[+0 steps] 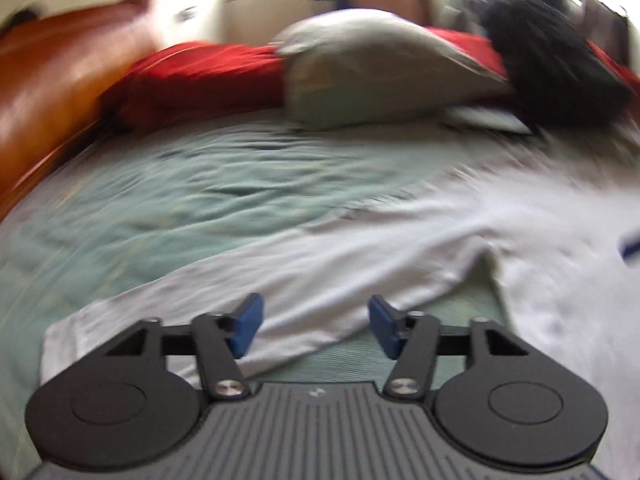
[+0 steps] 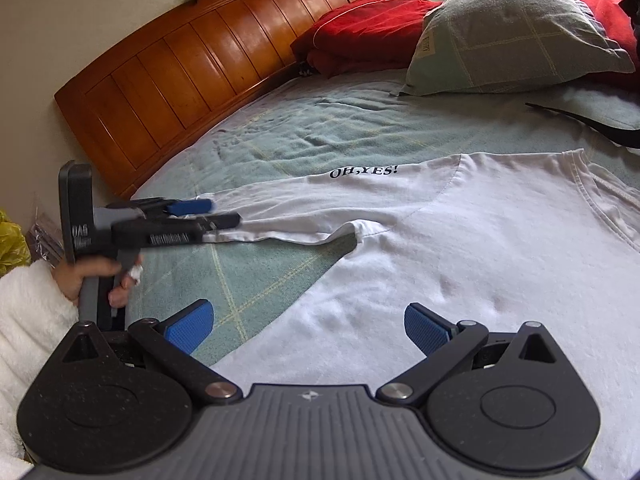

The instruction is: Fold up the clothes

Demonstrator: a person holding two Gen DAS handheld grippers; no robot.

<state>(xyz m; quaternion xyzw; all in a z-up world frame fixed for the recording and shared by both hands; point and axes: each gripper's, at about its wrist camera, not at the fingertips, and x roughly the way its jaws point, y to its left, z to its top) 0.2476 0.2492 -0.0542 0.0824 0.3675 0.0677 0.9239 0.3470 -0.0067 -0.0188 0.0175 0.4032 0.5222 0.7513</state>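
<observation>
Left tongs: jaws apart with a moderate gap, hovering over the sleeve; no cloth pinched between the pads in the left wrist view. In the right wrist view they show side-on at the sleeve's end, too blurred there to tell whether a pad touches the fabric. Likely placed there to take the sleeve for a fold inward.
Right tongs: wide apart, holding nothing, poised above the shirt's lower side edge, probably waiting to pin or lift the body.
Hand: one in view, wrapped round the left tool's grip, a white fluffy sleeve behind it.
T-shirt: one, white, spread flat on the bed, its near sleeve stretched out towards the left tongs, the print "OH,YES!" on the far sleeve. Laid flat so folds fall clean; no fold made yet, I judge.
Bed cover: one, pale green, rumpled, carrying the shirt.
Pillows: one grey-green pillow leaning on red bedding, well apart from the shirt.
Headboard: one, wooden, to the left.
Dark strap: one, lying beyond the collar.
</observation>
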